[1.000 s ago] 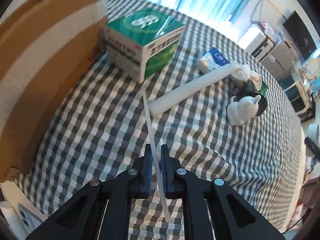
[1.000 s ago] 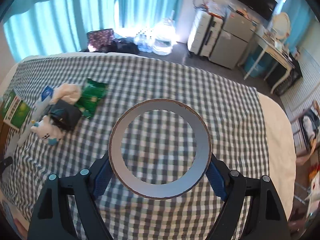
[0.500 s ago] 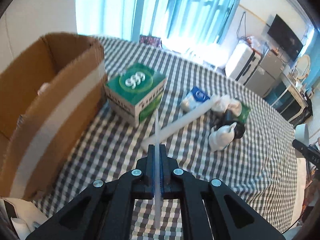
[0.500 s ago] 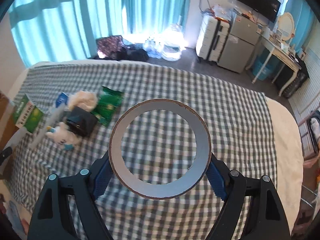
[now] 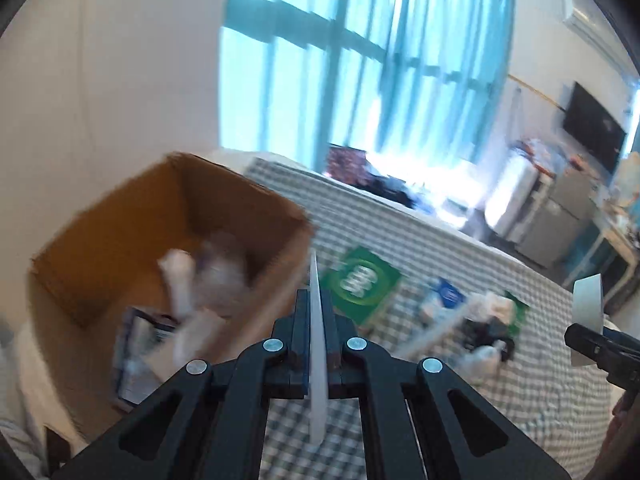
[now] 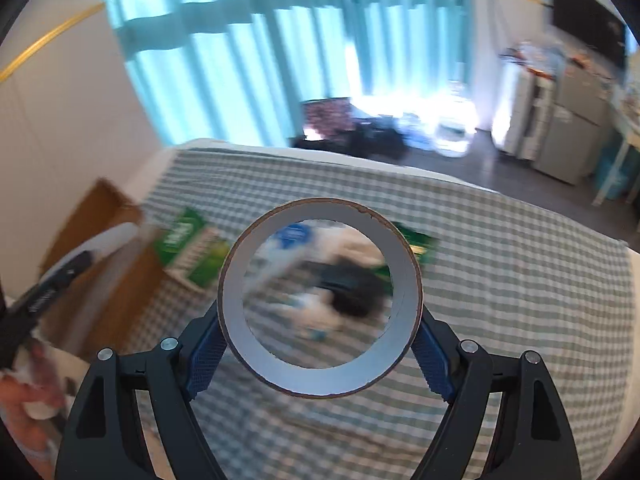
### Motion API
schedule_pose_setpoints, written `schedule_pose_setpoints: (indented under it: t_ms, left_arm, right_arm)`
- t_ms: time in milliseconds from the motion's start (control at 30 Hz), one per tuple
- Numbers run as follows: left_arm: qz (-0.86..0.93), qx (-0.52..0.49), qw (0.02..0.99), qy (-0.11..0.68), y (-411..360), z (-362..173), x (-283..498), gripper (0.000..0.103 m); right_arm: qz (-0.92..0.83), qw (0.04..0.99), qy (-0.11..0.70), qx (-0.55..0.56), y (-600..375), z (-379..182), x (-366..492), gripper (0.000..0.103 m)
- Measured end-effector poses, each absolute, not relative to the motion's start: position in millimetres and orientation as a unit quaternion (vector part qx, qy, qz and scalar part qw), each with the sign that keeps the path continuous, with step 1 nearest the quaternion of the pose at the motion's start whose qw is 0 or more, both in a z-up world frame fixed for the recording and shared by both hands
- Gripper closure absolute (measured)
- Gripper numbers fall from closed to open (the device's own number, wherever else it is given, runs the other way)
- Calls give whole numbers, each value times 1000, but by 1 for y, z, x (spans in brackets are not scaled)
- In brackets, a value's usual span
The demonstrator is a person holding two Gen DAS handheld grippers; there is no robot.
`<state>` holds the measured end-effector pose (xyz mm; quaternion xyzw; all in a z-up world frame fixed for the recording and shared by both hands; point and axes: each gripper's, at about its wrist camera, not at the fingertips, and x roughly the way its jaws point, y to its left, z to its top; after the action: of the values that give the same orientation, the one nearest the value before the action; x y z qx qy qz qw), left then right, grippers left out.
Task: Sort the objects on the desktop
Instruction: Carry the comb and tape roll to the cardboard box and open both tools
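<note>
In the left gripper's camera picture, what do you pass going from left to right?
Cardboard box → thin white strip clamped in the left gripper → green box → blue-labelled packet → tape roll in the right gripper.

A lived-in home room: teal curtains (image 6: 256, 60) over a big window, suitcases (image 6: 524, 120) and a wall television (image 6: 584, 36) to their right, checked cloth (image 6: 500, 280) below

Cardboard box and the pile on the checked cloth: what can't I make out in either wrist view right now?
- Cardboard box contents, left wrist view: motion blur leaves only pale shapes.
- Pile behind the tape roll, right wrist view: blurred, partly covered by the ring.
- White strip in the left gripper: what it is cannot be told.
- Right gripper, left wrist view: cut by the edge.
</note>
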<state>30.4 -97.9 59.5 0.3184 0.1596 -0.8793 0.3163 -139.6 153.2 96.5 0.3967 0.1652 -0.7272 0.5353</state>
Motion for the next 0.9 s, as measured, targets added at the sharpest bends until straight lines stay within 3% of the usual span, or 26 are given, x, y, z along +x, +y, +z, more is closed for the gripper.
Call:
schedule_pose_setpoints:
  t_ms: [267, 467, 767, 867, 900]
  left_arm:
    - [-888, 274, 279, 241, -140, 65, 60, 98]
    - [-906, 215, 281, 231, -154, 92, 89, 98]
    - [-862, 258, 330, 285, -207, 52, 99, 98]
    - [-849, 270, 345, 294, -216, 44, 102, 94]
    - [-847, 274, 347, 295, -217, 43, 103, 81]
  right_arm:
    - [-687, 588, 194, 380, 70, 101, -62, 21]
    - [-660, 626, 188, 369, 32, 110, -18, 21]
    - [-613, 659, 204, 385, -46, 100, 36, 21]
    - [-594, 667, 205, 401, -64, 93, 51, 20]
    - [-592, 665, 204, 407, -69, 91, 53, 20]
